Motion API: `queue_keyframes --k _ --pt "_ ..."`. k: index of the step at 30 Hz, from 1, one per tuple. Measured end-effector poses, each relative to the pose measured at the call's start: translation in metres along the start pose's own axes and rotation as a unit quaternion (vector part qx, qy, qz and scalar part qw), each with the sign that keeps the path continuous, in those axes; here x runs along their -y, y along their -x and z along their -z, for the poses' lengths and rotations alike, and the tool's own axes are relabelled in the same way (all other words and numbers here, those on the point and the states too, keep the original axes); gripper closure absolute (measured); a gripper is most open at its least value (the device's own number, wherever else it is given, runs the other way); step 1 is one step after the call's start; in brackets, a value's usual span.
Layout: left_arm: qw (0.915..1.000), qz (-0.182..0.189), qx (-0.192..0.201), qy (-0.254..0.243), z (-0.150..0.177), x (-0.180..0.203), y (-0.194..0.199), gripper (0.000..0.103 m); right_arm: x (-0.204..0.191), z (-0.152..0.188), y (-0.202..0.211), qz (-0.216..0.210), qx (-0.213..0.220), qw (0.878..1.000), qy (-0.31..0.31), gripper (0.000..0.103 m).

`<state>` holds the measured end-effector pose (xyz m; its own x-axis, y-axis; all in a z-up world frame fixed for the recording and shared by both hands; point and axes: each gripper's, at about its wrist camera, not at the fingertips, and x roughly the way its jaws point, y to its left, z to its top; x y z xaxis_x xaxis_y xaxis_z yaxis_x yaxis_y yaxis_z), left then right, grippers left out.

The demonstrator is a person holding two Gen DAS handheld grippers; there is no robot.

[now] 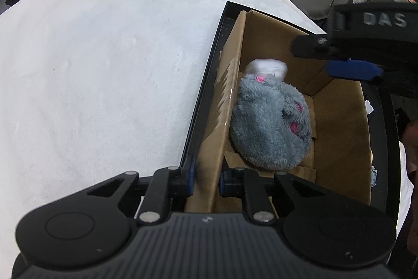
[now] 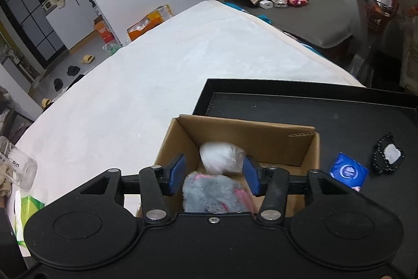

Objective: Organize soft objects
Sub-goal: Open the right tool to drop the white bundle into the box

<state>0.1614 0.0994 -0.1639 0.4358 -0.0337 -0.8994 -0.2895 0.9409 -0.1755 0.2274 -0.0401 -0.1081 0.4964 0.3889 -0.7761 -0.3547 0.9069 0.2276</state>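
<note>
A cardboard box (image 1: 337,122) stands in a black tray (image 1: 209,80) on a white bed. Inside lie a grey fluffy plush with pink spots (image 1: 269,124) and a white soft bundle in clear wrap (image 1: 266,68). My left gripper (image 1: 206,181) is shut on the box's left cardboard wall (image 1: 222,122), one pad on each side. My right gripper (image 2: 214,174) is open and empty above the box (image 2: 261,140), over the grey plush (image 2: 214,192) and the white bundle (image 2: 222,157). The right gripper also shows in the left wrist view (image 1: 352,67), over the box's far right.
The black tray (image 2: 300,106) also holds a blue packet (image 2: 347,171) and a small black pouch (image 2: 389,154). The white bed cover (image 2: 146,80) stretches left and beyond. A clear jar (image 2: 15,166) and a green-and-white pack (image 2: 26,208) lie at the bed's left edge.
</note>
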Motion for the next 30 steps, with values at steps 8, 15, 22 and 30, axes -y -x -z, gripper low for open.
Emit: queue_keyframes --k 8,15,22,30 --pt "0.9999 -0.012 -0.001 -0.007 -0.002 0.008 0.002 0.087 0.016 0.001 0.021 0.011 0.012 1.000 -0.005 0.053" --pt "0.9994 -0.030 0.004 -0.015 -0.001 0.016 0.005 0.081 0.037 0.005 0.037 0.021 0.019 0.999 -0.016 0.053" --pt "0.9988 -0.037 -0.007 -0.030 -0.004 0.025 0.005 0.048 0.064 0.018 0.053 0.035 0.028 0.998 -0.034 0.053" --pt "0.9978 -0.053 -0.006 -0.039 -0.002 0.035 0.006 0.033 0.095 0.037 0.058 0.049 0.023 0.997 -0.056 0.053"
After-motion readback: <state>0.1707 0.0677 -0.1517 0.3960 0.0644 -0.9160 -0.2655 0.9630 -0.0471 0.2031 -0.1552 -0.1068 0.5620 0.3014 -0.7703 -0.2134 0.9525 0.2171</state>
